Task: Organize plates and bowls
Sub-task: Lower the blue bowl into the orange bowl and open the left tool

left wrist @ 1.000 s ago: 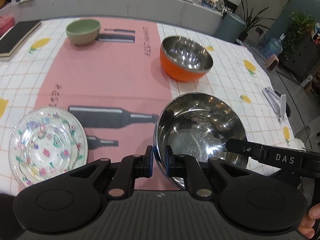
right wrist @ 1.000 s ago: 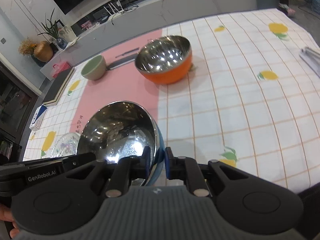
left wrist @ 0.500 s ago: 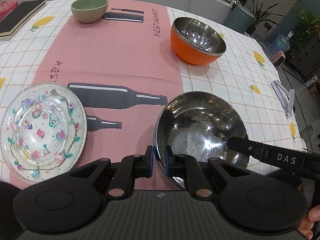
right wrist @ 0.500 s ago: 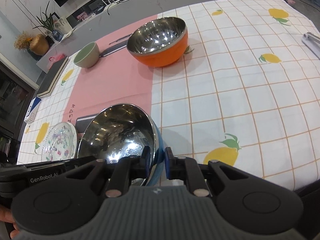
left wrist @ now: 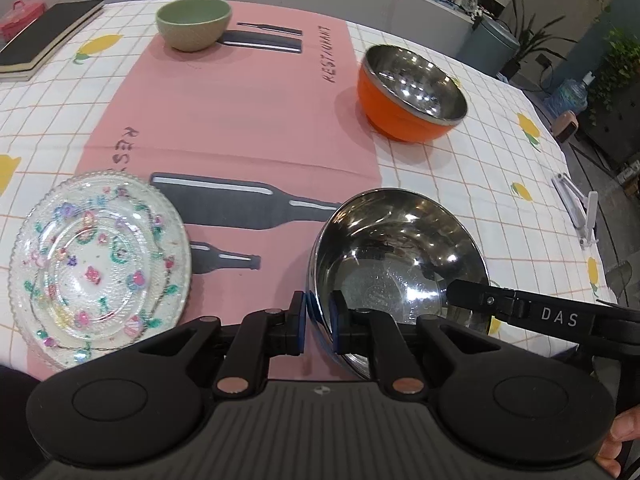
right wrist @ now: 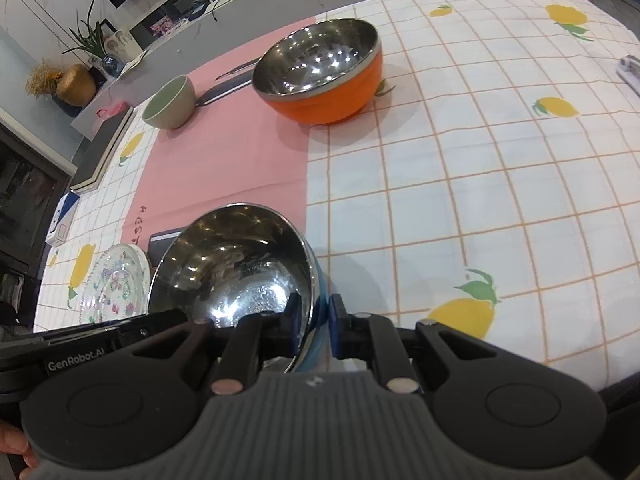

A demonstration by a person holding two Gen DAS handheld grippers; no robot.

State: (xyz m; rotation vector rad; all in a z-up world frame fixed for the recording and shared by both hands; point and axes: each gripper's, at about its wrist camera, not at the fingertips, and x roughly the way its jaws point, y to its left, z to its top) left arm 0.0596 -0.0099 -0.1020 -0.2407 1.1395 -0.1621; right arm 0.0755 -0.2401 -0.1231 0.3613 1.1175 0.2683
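Steel bowl (left wrist: pixel 400 264): blue outside, polished, thin-walled, rigid, probably light and slippery; held over the counter (left wrist: pixel 460 184) at its near edge, glass plate (left wrist: pixel 100 264) at nine o'clock. Left gripper (left wrist: pixel 318 320) jaws clamped on the left rim, right gripper (right wrist: pixel 312 320) jaws on the right rim; best gripped across the rim wall.

Left tongs (left wrist: pixel 318 322), right tongs (right wrist: pixel 314 326) clamped, angled downward.

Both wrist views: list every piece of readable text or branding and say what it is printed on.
"RESTAURANT" on the pink placemat, far side near the orange bowl.
"RES", rest cut off, on the placemat's left edge beside the glass plate.
"DAS" on the right gripper, seen from the left wrist.
"GenRobot.AI" on the left gripper, seen from the right wrist.
Items on the back counter: too blurred to read.
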